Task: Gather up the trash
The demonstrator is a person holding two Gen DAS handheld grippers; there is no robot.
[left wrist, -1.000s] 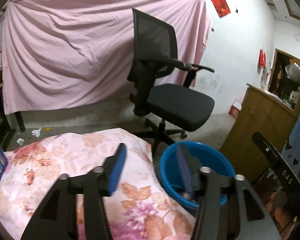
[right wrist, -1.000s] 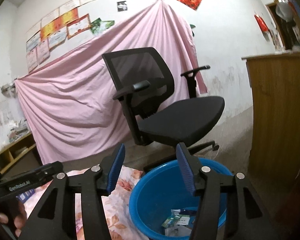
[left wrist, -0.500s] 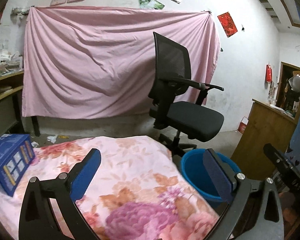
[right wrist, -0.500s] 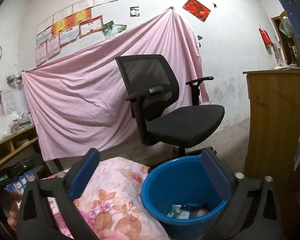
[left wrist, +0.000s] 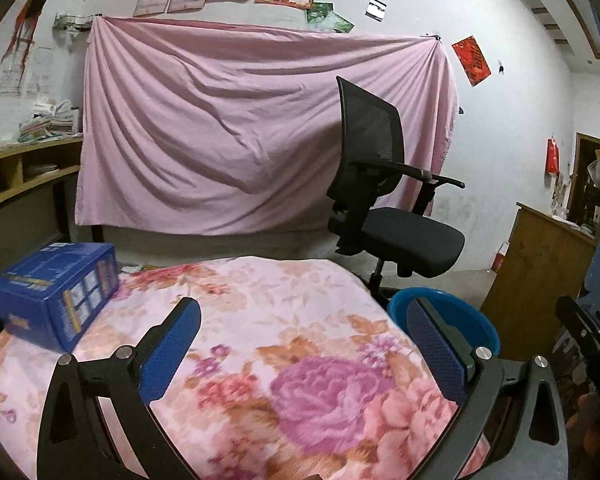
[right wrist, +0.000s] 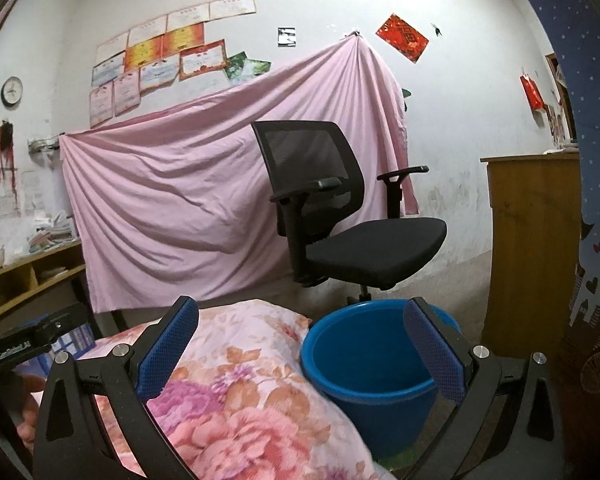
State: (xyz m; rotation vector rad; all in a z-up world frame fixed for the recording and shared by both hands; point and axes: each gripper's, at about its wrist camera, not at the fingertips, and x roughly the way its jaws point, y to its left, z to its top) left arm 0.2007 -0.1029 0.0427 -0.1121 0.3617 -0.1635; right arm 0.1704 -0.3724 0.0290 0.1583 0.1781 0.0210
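Upright, the blue bucket (right wrist: 370,364) opens upward beside the floral cloth (left wrist: 284,344); both left gripper (left wrist: 304,344) and right gripper (right wrist: 300,344) gape wide, empty.

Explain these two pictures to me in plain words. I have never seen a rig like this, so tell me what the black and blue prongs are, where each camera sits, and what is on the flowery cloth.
No robot arm here: a person carries a hand-held gripper in each hand, with a wide-angle camera on each looking forward along its two blue-padded fingers.

One picture comes from the left gripper, the other from the right gripper. On both, the jaws stand wide open and hold nothing.

Both look over a table covered with a pink floral cloth. On its left side lies a blue cardboard box. Beside the table, lower down on the right, stands a round blue plastic bucket; its bottom is hidden here. Behind are a black mesh office chair and a pink sheet hung on the wall.
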